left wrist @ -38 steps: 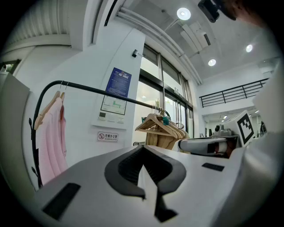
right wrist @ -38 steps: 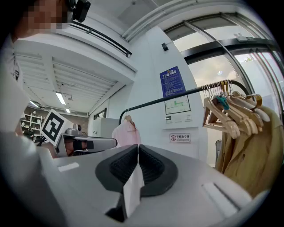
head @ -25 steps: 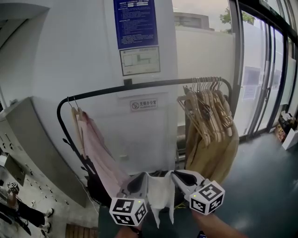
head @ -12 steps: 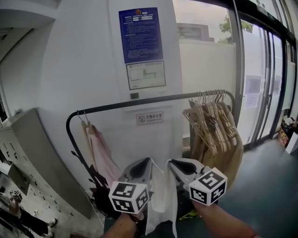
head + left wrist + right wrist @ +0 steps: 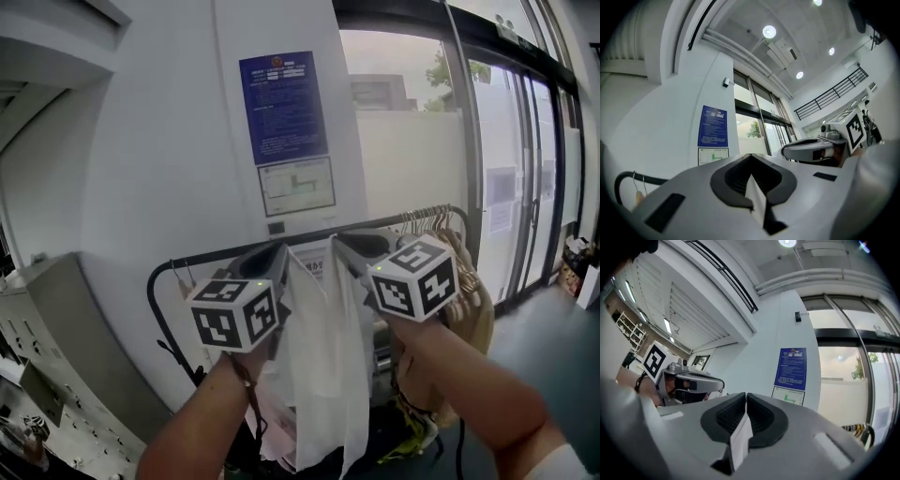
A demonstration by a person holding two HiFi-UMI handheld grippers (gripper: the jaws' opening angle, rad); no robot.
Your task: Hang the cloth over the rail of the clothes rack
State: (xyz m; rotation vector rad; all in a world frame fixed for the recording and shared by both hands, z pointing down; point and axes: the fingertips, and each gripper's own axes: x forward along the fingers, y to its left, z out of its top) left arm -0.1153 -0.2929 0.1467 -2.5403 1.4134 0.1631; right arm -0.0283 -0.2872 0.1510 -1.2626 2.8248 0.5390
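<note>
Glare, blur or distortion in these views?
Head view: daylight partly washes out the glass doors, wall edges bow, cloth shows no obvious blur. Left gripper view: strong fisheye, black corners, ceiling lights flare. Right gripper view: same fisheye and black corners.

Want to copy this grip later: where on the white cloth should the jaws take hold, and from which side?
Grip the cloth by its top edge, one pair of jaws near each upper corner, coming from the near side toward the rail. Held that way by the left gripper and right gripper, the limp cloth hangs flat below them, ready to drape over.
</note>
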